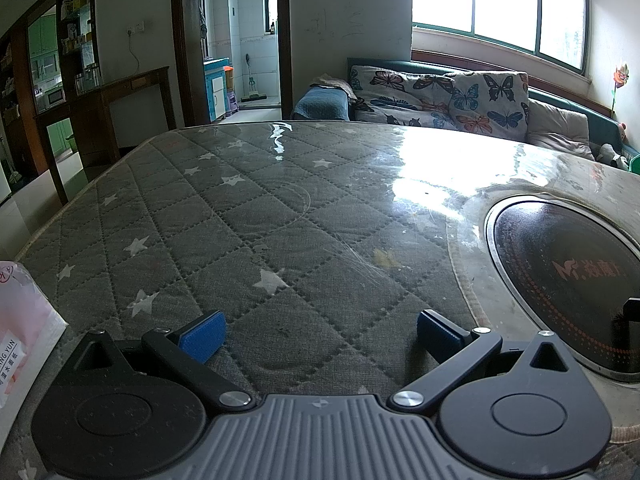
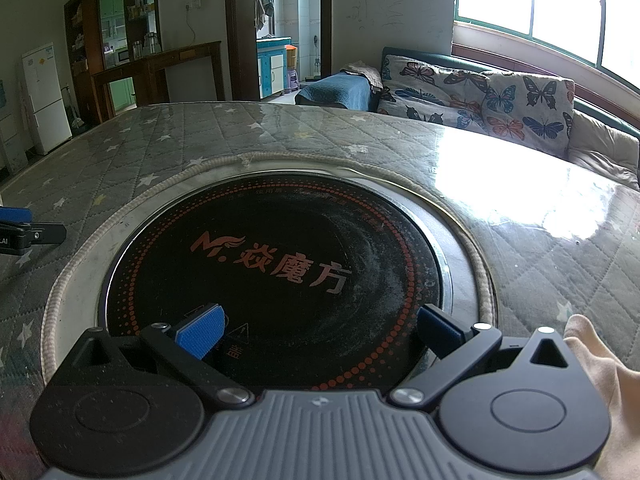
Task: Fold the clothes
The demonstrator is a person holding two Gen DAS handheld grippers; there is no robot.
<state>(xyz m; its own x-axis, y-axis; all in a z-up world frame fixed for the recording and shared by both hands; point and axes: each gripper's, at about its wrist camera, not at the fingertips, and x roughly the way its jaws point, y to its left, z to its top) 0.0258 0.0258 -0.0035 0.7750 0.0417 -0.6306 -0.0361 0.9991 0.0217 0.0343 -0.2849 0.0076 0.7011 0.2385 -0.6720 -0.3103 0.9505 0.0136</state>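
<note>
left gripper [image 1: 320, 334]: jaws spread wide, nothing in them, low over the quilted star-print tabletop [image 1: 248, 216]
right gripper [image 2: 320, 330]: jaws apart too, empty, sitting over the round black cooktop [image 2: 280, 256] sunk into the tabletop
clothes: only a bit of pale cloth [image 2: 608, 392] just right of the right jaws
left of the left jaws: a pink packet [image 1: 24, 328]
beyond: butterfly-print sofa [image 1: 440, 98]

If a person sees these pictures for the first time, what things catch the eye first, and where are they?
The round black cooktop set into the star-quilted table cover stands out, directly ahead of the open right gripper. Behind the table, a butterfly-print sofa sits under the bright window. A pale cloth lies at the right edge.
</note>
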